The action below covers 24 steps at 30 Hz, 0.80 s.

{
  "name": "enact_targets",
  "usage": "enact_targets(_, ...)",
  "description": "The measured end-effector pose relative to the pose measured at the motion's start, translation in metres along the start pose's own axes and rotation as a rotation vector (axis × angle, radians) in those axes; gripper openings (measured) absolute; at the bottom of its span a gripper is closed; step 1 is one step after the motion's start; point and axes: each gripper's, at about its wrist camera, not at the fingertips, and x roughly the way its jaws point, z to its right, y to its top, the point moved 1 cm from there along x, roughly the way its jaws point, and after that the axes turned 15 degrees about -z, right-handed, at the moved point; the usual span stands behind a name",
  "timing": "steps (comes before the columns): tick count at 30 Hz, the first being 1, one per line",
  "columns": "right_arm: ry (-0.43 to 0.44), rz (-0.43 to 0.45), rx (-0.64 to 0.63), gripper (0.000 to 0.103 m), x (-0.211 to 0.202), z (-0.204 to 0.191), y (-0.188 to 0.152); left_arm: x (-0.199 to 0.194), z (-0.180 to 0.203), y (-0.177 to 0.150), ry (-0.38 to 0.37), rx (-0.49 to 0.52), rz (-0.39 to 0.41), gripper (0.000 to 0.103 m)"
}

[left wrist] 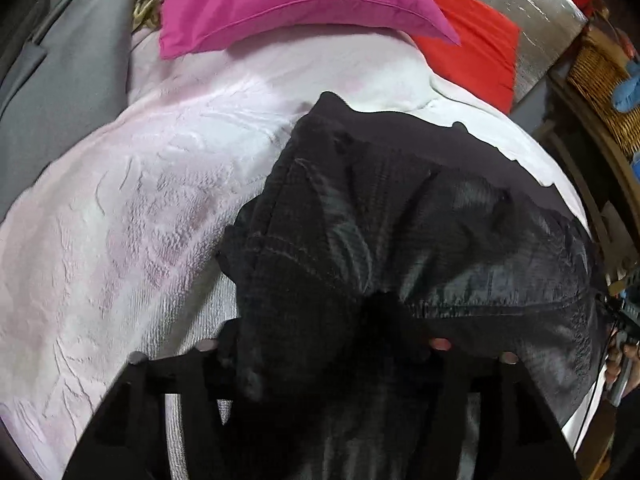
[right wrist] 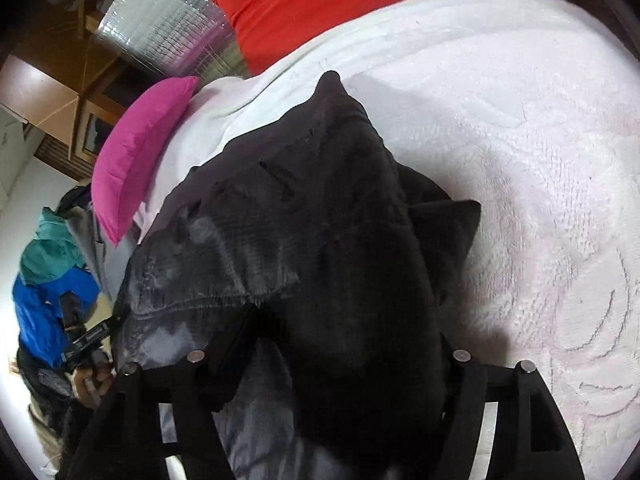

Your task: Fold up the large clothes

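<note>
Both grippers hold one black garment (left wrist: 400, 220) by a stitched hem, lifted slightly above the white textured bedspread (left wrist: 120, 220), with its far end draped down onto the bed. The left gripper (left wrist: 324, 352) has the cloth bunched between its fingers, so it appears clamped on the fabric; the right gripper (right wrist: 328, 360) is likewise buried in the black garment (right wrist: 304, 240) and seems clamped on it, though the fingertips themselves are hidden in both views.

The step in hand looks like carrying the held edge over for a fold, or spreading the piece flat first; which of the two cannot be told. The next move probably calls for keeping both grips level and the hem taut, then laying it down onto the bedspread (right wrist: 520, 160) so that the edges line up without bunching.

Counted: one black garment, two grippers, one magenta pillow (left wrist: 280, 4), one red cushion (left wrist: 476, 52), one grey garment (left wrist: 68, 92) at the bed's left, one wicker basket (left wrist: 600, 80), and a loose heap of blue and teal clothes (right wrist: 48, 280) whose number cannot be told
</note>
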Motion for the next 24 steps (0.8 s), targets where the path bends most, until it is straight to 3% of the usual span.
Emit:
enact_targets(1,0.03,-0.02,0.0,0.031,-0.002,-0.006,0.001,-0.002,0.006,0.002,0.022,0.004,-0.009,0.031)
enact_targets(2,-0.012,-0.017,-0.031,0.029,-0.007,-0.017,0.002,-0.006,0.011,0.003,0.06,0.004,-0.007,0.021)
enact_targets(4,-0.054,-0.005,-0.084,0.025,-0.024,-0.041,0.002,-0.019,0.028,0.007,0.151,0.021,0.012,0.017)
enact_targets(7,-0.055,0.043,-0.141,0.024,-0.058,-0.072,-0.002,-0.055,0.043,0.004,0.135,0.029,0.079,0.016)
enact_targets(10,-0.117,0.103,-0.234,0.022,-0.1,-0.114,-0.014,-0.101,0.062,-0.008,0.143,0.077,0.166,0.016)
enact_targets(16,-0.144,0.204,-0.311,0.02,-0.159,-0.138,-0.066,-0.175,0.084,-0.07,0.142,0.137,0.344,0.015)
enact_targets(21,-0.139,0.193,-0.268,0.02,-0.147,-0.102,-0.119,-0.151,0.073,-0.128,0.107,0.119,0.342,0.016)
enact_targets(24,-0.136,0.143,-0.196,0.02,-0.109,-0.067,-0.139,-0.093,0.059,-0.155,0.088,0.075,0.236,0.016)
